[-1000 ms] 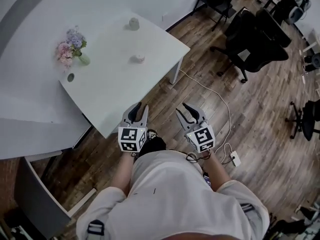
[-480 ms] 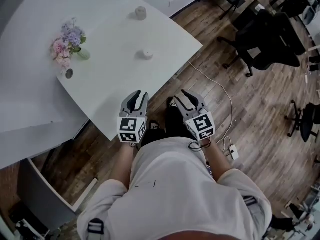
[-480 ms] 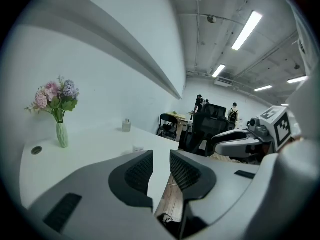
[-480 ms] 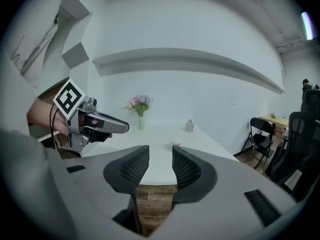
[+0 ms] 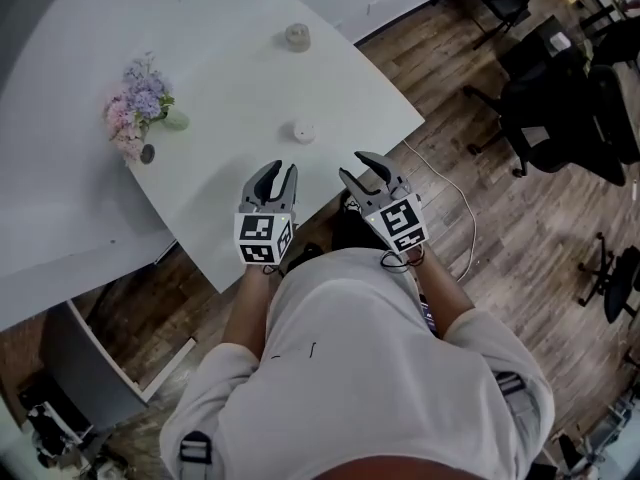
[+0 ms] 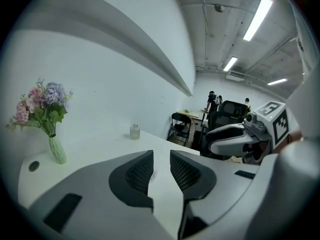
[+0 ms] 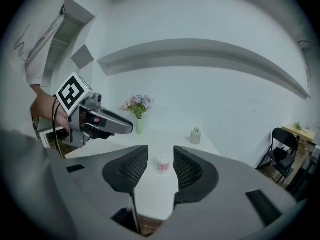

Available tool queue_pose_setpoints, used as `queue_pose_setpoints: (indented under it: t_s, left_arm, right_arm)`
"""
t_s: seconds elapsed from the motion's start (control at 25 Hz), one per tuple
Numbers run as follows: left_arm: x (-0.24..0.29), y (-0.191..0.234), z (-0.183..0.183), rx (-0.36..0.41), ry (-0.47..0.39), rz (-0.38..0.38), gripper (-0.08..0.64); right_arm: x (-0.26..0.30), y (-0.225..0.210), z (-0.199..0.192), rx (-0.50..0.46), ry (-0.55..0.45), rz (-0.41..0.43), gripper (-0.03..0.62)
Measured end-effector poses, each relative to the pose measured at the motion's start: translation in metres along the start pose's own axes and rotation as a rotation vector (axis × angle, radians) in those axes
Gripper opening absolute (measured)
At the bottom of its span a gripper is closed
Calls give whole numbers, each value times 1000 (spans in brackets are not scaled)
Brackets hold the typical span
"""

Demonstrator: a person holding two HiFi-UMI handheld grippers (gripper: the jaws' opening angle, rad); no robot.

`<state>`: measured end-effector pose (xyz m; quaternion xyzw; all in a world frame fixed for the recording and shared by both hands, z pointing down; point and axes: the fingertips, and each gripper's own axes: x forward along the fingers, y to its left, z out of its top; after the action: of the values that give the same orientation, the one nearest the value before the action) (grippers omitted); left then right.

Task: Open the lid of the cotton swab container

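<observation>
cotton swab container (image 5: 304,131): small, round and white, standing on the white surface (image 5: 230,78) toward its near side; ahead of both grippers and touched by neither; from the right gripper view, seen far beyond the gap of the jaws, white on top with a pink band below
left gripper (image 5: 277,171): over the near edge of the surface, pointing toward the container; jaws a little apart, narrow gap, nothing between them
right gripper (image 5: 362,163): just beside the left one, at the near corner of the surface; jaws apart, wider than the left pair, just been opening; nothing between them
elsewhere on the surface: vase of flowers (image 5: 140,103), pink and purple, at the left; dark round thing (image 5: 147,153) just beside it; bottle (image 5: 297,36) at the far edge, well apart from the container
around: wooden floor (image 5: 480,228); white cable (image 5: 440,193); black chairs (image 5: 560,108)
</observation>
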<state>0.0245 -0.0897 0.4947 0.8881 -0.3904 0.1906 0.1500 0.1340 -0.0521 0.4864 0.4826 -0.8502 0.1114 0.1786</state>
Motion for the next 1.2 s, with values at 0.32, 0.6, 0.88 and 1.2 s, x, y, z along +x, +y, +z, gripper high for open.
queue_pose_setpoints:
  t_s: [0.32, 0.6, 0.88, 1.2]
  left_arm:
    - [47, 9, -2, -55, 71, 111, 109]
    - [45, 26, -37, -106, 163, 187, 109]
    - [42, 45, -55, -140, 193, 173, 109]
    - [60, 73, -71, -101, 238, 86, 109]
  right_arm:
    - [41, -55, -17, -27, 47, 128, 166]
    - [85, -43, -55, -59, 123, 234, 183]
    - [131, -27, -83, -60, 220, 231, 232]
    - [168, -18, -103, -60, 310, 164, 264]
